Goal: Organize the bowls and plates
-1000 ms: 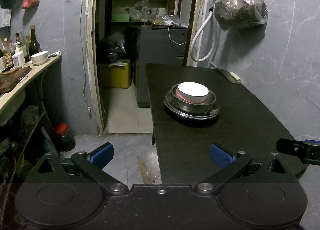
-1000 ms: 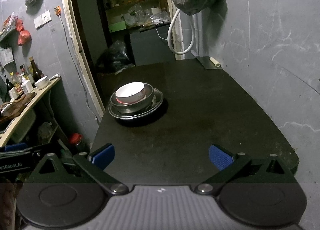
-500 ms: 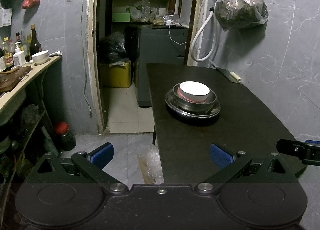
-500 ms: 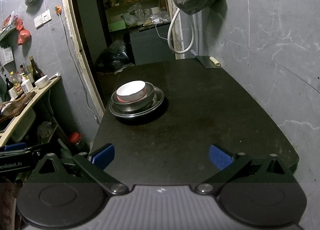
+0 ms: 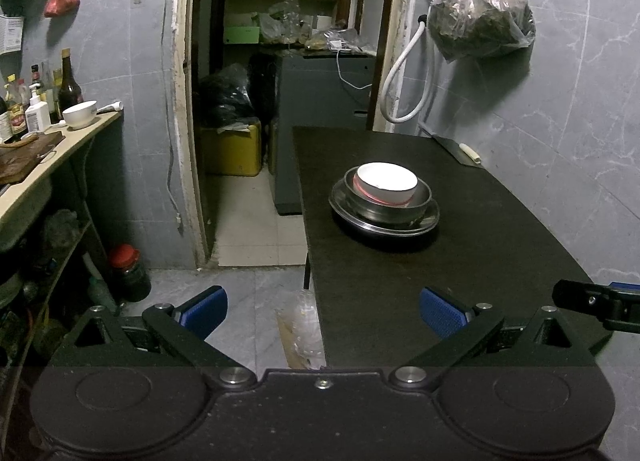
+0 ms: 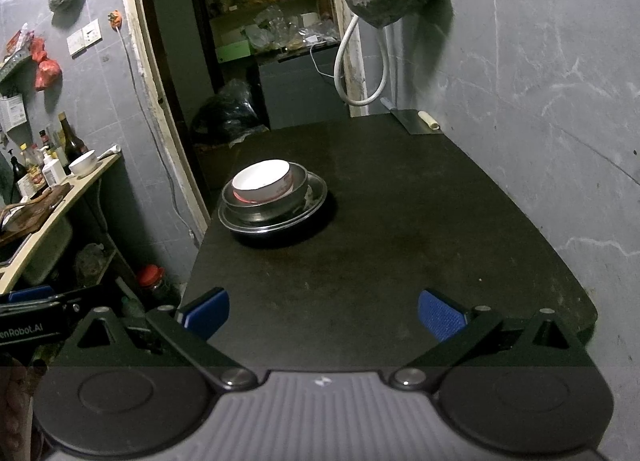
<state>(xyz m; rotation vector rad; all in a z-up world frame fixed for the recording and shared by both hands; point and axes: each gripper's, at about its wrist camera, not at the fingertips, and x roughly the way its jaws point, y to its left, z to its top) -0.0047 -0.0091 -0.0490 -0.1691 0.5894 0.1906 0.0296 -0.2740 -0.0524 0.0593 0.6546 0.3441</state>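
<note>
A white bowl (image 5: 386,182) sits inside a steel bowl (image 5: 420,199), which sits on a steel plate (image 5: 430,219), all stacked on the dark table (image 5: 480,245). The same stack shows in the right wrist view: white bowl (image 6: 262,181), steel bowl (image 6: 298,191), plate (image 6: 318,197). My left gripper (image 5: 322,307) is open and empty, held back over the table's near left edge. My right gripper (image 6: 322,307) is open and empty over the table's near end (image 6: 400,261). Both are well short of the stack.
A cleaver (image 5: 460,147) lies at the table's far right corner. A counter (image 5: 44,165) on the left holds bottles, a cutting board and another white bowl (image 5: 80,113). A filled bag (image 5: 480,17) hangs on the right wall. A doorway opens behind the table.
Both grippers have drifted slightly back from the stack; the stack looks a little smaller and farther. Both stay open and empty.
</note>
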